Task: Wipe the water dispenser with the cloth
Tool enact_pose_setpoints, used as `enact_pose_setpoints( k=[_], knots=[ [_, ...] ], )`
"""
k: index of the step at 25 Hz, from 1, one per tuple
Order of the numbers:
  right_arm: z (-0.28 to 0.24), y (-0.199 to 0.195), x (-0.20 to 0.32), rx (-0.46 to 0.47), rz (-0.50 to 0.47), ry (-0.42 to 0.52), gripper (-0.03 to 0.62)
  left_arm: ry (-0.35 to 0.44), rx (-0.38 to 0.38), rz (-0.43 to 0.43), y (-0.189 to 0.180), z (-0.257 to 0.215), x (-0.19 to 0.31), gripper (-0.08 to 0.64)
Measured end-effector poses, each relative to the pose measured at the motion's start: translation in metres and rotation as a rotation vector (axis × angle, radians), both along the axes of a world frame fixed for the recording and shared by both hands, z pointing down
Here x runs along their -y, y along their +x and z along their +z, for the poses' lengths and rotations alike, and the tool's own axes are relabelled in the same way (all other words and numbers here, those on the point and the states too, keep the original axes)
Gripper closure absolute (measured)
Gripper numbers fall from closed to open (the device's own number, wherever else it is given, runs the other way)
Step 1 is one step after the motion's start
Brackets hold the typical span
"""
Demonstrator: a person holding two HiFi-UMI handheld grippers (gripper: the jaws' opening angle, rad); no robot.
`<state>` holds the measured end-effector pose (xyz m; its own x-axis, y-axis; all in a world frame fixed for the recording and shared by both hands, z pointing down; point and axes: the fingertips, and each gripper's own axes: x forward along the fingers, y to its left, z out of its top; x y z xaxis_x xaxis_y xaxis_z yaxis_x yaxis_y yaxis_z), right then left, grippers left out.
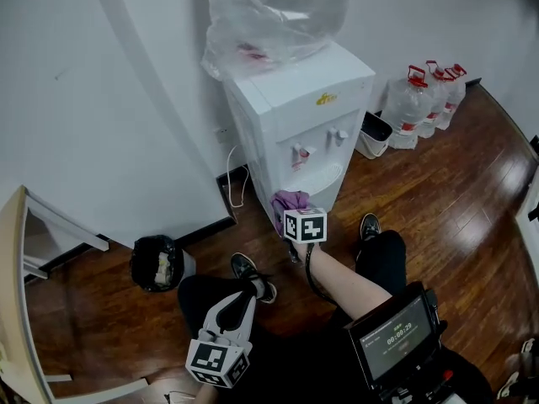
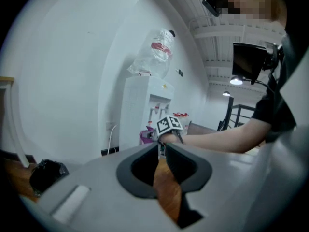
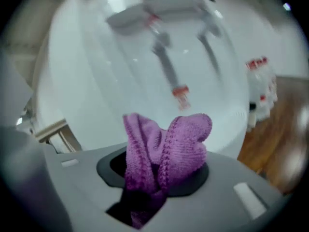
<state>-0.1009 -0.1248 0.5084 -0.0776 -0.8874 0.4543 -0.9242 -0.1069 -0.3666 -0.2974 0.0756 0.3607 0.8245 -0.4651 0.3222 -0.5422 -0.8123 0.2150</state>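
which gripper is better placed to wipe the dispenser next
Right. The right gripper grips the cloth right at the dispenser front, below the taps. The left gripper is empty, jaws together, held low and well back from it.

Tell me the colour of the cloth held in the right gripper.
Purple. The cloth shows best in the right gripper view.

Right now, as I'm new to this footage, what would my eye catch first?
The purple cloth, bunched in the right tool at the lower front of the white water dispenser by the wall. Next comes the crumpled clear bottle slumped on top of the dispenser, then the water bottles lined up on the wooden floor beside it.
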Motion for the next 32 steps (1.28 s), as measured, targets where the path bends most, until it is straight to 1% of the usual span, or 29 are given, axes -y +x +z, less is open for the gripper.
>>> enact_pose_setpoints(
  k=[1, 2, 3, 5, 6, 7, 8, 9, 11, 12, 14, 17, 18, 19, 20, 22, 23, 24, 25, 27, 28, 29, 30, 32],
  knots=[
    [-0.041, -0.004, 0.005, -0.107, -0.043, 0.092, 0.428, 0.003, -0.001, 0.004, 0.002, 0.001, 0.004, 0.491],
    [-0.089, -0.006, 0.01, -0.192, -0.07, 0.205, 0.428, 0.006, -0.005, 0.005, 0.005, 0.001, 0.009, 0.491],
    [-0.14, -0.009, 0.014, -0.255, -0.085, 0.325, 0.428, 0.01, -0.008, 0.005, 0.008, 0.0, 0.014, 0.491],
    [-0.237, -0.019, 0.013, -0.335, -0.098, 0.547, 0.428, 0.019, -0.007, -0.007, 0.009, -0.003, 0.023, 0.491],
    [-0.274, -0.026, 0.01, -0.366, -0.103, 0.63, 0.428, 0.021, -0.003, -0.019, 0.009, -0.006, 0.026, 0.491],
    [-0.3, -0.031, 0.008, -0.4, -0.11, 0.683, 0.428, 0.025, -0.004, -0.027, 0.012, -0.011, 0.028, 0.491],
    [-0.313, -0.033, 0.007, -0.434, -0.119, 0.705, 0.428, 0.034, -0.014, -0.024, 0.018, -0.017, 0.029, 0.491],
    [-0.313, -0.033, 0.006, -0.465, -0.128, 0.7, 0.428, 0.045, -0.025, -0.012, 0.026, -0.021, 0.027, 0.491],
    [-0.277, -0.03, 0.007, -0.5, -0.151, 0.635, 0.428, 0.058, -0.038, 0.025, 0.041, -0.024, 0.02, 0.491],
    [-0.247, -0.031, 0.006, -0.516, -0.17, 0.587, 0.428, 0.062, -0.043, 0.041, 0.046, -0.024, 0.017, 0.491],
    [-0.173, -0.037, 0.004, -0.549, -0.227, 0.457, 0.428, 0.063, -0.042, 0.058, 0.055, -0.025, 0.012, 0.491],
    [-0.053, -0.043, 0.0, -0.56, -0.316, 0.232, 0.428, 0.058, -0.02, 0.08, 0.066, -0.023, 0.011, 0.491],
    [-0.025, -0.043, -0.002, -0.562, -0.33, 0.186, 0.428, 0.06, -0.013, 0.087, 0.068, -0.02, 0.012, 0.491],
    [-0.01, -0.042, -0.003, -0.563, -0.337, 0.173, 0.428, 0.061, -0.006, 0.089, 0.071, -0.018, 0.014, 0.491],
    [-0.009, -0.042, -0.003, -0.562, -0.342, 0.196, 0.428, 0.058, 0.0, 0.087, 0.073, -0.015, 0.016, 0.491],
    [-0.033, -0.047, 0.003, -0.58, -0.374, 0.312, 0.428, 0.048, 0.017, 0.088, 0.079, -0.006, 0.02, 0.491],
    [-0.045, -0.05, 0.007, -0.605, -0.409, 0.367, 0.428, 0.04, 0.024, 0.09, 0.083, -0.002, 0.022, 0.491],
    [-0.051, -0.052, 0.01, -0.637, -0.451, 0.398, 0.428, 0.032, 0.03, 0.095, 0.088, 0.003, 0.024, 0.491],
    [-0.048, -0.05, 0.011, -0.662, -0.496, 0.405, 0.426, 0.025, 0.034, 0.101, 0.094, 0.007, 0.024, 0.491],
    [-0.025, -0.035, 0.006, -0.69, -0.569, 0.365, 0.426, 0.013, 0.037, 0.123, 0.108, 0.012, 0.02, 0.491],
    [-0.008, -0.02, 0.002, -0.706, -0.579, 0.327, 0.426, 0.01, 0.04, 0.14, 0.115, 0.015, 0.018, 0.491],
    [0.008, 0.0, -0.002, -0.719, -0.566, 0.287, 0.426, 0.01, 0.043, 0.16, 0.124, 0.017, 0.015, 0.491],
    [0.021, 0.026, -0.004, -0.717, -0.531, 0.25, 0.426, 0.013, 0.046, 0.182, 0.133, 0.02, 0.014, 0.491],
    [0.034, 0.085, -0.005, -0.673, -0.408, 0.203, 0.426, 0.031, 0.051, 0.23, 0.153, 0.024, 0.012, 0.491]
  ],
)
